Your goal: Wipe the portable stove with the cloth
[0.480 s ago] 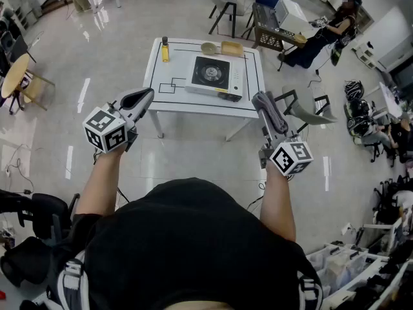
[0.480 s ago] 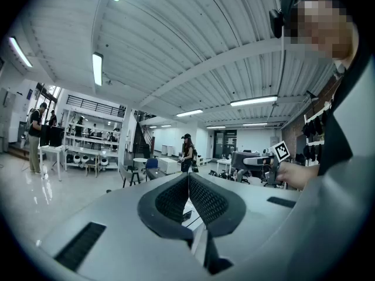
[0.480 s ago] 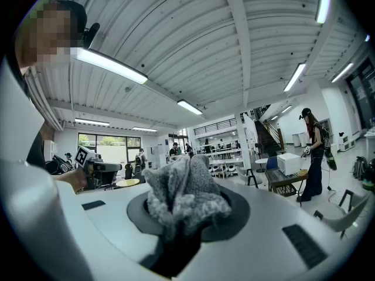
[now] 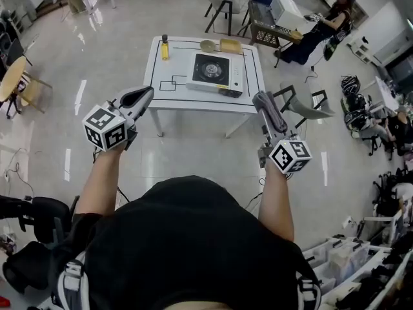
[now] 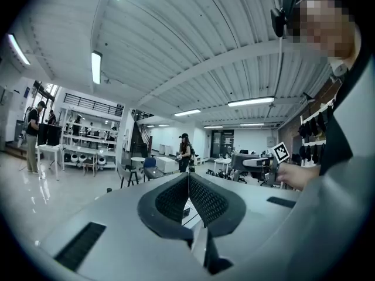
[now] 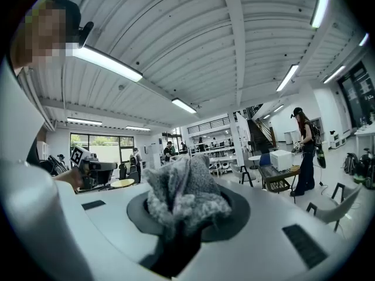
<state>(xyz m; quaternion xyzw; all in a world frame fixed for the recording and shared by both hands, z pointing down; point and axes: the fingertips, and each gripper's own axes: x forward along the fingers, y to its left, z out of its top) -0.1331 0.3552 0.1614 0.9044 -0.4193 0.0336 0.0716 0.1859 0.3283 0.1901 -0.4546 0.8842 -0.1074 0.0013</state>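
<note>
The portable stove [image 4: 216, 72], a flat white box with a square black top and a round burner, sits on a white table [image 4: 206, 103] at the upper centre of the head view, well apart from both tongs; any lettering on it is too small to read. The right gripper [image 4: 262, 101], at centre right, is clamped on a fuzzy grey cloth [image 6: 183, 191] bunched between its jaws. The left gripper [image 4: 143, 97], at centre left, has its jaws pressed together with nothing between them, and its cube [image 4: 105, 128] shows black-and-white square markers.
</note>
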